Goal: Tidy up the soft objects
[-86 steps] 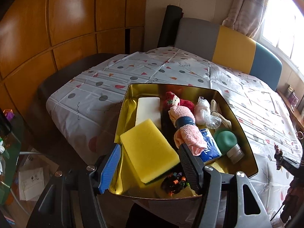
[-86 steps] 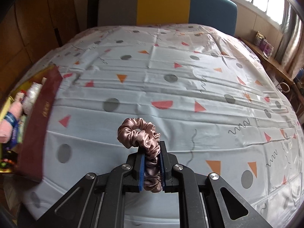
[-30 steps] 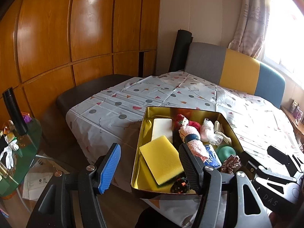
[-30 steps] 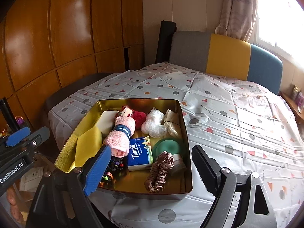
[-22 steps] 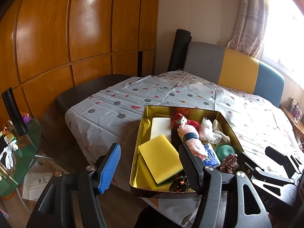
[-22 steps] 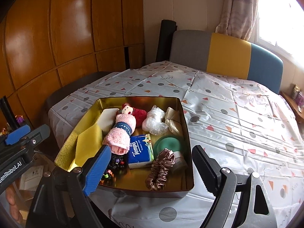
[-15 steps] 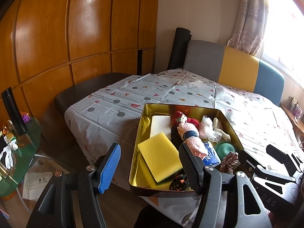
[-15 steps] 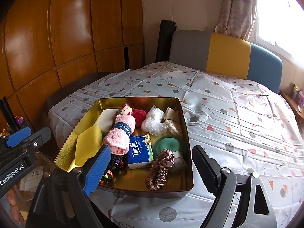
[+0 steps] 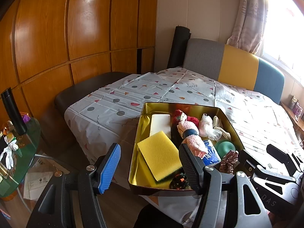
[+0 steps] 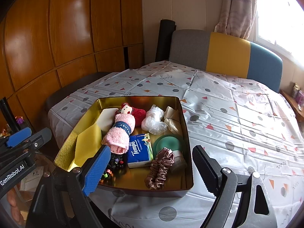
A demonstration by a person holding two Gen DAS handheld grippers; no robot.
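jaws wide apart, empty, scrunchie [image 10: 160, 168] in tin [image 10: 133, 99]

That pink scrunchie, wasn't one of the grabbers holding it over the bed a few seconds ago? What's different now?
Yes. The right gripper was clamped on the scrunchie above the bedsheet; it has since carried it left to the gold tin, let go and pulled back with jaws wide. The scrunchie lies by the tissue pack. The left gripper stayed open and empty; the yellow sponge and rolled pink towel kept their places.
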